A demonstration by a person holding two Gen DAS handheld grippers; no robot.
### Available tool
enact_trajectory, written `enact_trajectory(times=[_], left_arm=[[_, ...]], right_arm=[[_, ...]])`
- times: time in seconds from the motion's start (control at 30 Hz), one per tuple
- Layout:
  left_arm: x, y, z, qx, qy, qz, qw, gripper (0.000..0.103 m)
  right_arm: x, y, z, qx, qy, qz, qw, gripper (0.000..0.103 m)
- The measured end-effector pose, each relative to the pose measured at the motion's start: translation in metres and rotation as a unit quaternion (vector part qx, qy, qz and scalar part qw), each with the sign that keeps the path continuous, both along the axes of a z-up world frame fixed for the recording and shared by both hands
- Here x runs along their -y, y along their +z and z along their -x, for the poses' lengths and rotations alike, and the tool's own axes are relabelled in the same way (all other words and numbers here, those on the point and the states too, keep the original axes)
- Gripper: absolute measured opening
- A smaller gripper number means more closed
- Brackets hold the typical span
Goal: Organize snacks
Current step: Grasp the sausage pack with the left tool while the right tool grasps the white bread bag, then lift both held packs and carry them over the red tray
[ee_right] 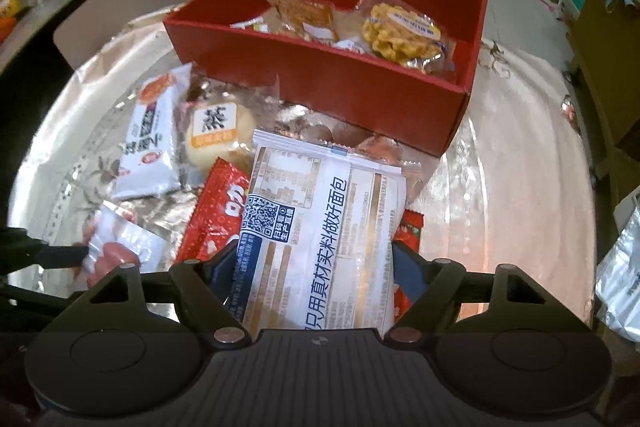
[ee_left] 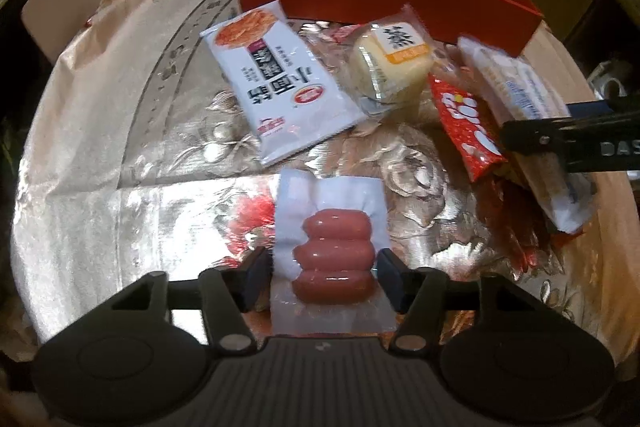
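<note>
A clear pack of three pink sausages (ee_left: 334, 251) lies flat on the shiny tablecloth between the fingers of my left gripper (ee_left: 322, 279). The pads stand at the film's edges without squeezing it, so that gripper is open. My right gripper (ee_right: 316, 267) is shut on a white bread pack (ee_right: 320, 227) printed with blue text, held over the other snacks. In the left wrist view the same bread pack (ee_left: 520, 95) slants under a black finger (ee_left: 560, 143) of the right gripper. The red box (ee_right: 320, 79) stands just behind the pile.
Loose on the cloth are a white cracker pack (ee_left: 280, 83), a pale yellow cake in clear wrap (ee_left: 392, 63) and a small red packet (ee_left: 468, 123). The box holds a yellow snack pack (ee_right: 400, 31) and an orange one (ee_right: 304, 15). A silver bag (ee_right: 620, 287) hangs at the table's right edge.
</note>
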State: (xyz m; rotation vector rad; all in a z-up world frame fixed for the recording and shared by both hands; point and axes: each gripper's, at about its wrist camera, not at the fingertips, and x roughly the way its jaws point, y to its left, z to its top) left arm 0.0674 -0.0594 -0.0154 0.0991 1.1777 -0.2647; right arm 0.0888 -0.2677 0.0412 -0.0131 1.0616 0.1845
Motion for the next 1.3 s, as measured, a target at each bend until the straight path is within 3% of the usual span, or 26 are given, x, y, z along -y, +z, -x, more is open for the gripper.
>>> enact_trajectory(times=[0.13,0.23,0.27,0.33,0.5,0.93,1.1,1.3], left_arm=[[-0.001,-0.004,-0.005,-0.009,0.023,0.001,0.9997,0.072],[0.010,-0.008,-0.005,0.001,0.011,-0.019,0.9998,0.074],[0.015,-0.009,-0.003,0.009,0.005,-0.030,0.9995,0.074],[0.020,-0.007,0.002,0.021,-0.008,-0.034,0.9992,0.061],[0.018,0.001,0.003,0.024,0.005,-0.026,0.9994,0.061],[0.012,0.047,-0.004,0.091,0.013,0.006,0.9957,0.061],[0.009,0.057,-0.011,0.110,0.020,0.009,0.9937,0.061],[0.006,0.055,-0.015,0.104,0.022,0.012,0.9943,0.061]], right_arm=[[0.002,0.006,-0.001,0.008,0.000,-0.009,1.000,0.082],[0.002,0.008,0.000,0.010,0.002,-0.013,1.000,0.082],[0.003,0.009,0.001,0.011,0.003,-0.013,1.000,0.082],[0.004,0.009,0.003,0.013,0.003,-0.014,1.000,0.082],[0.008,0.017,0.007,0.028,0.003,-0.022,0.999,0.082],[-0.001,0.040,0.009,0.068,0.009,-0.027,0.997,0.082],[-0.001,0.053,0.007,0.087,0.011,-0.041,0.995,0.071],[-0.004,0.041,0.000,0.063,0.011,-0.034,0.997,0.072]])
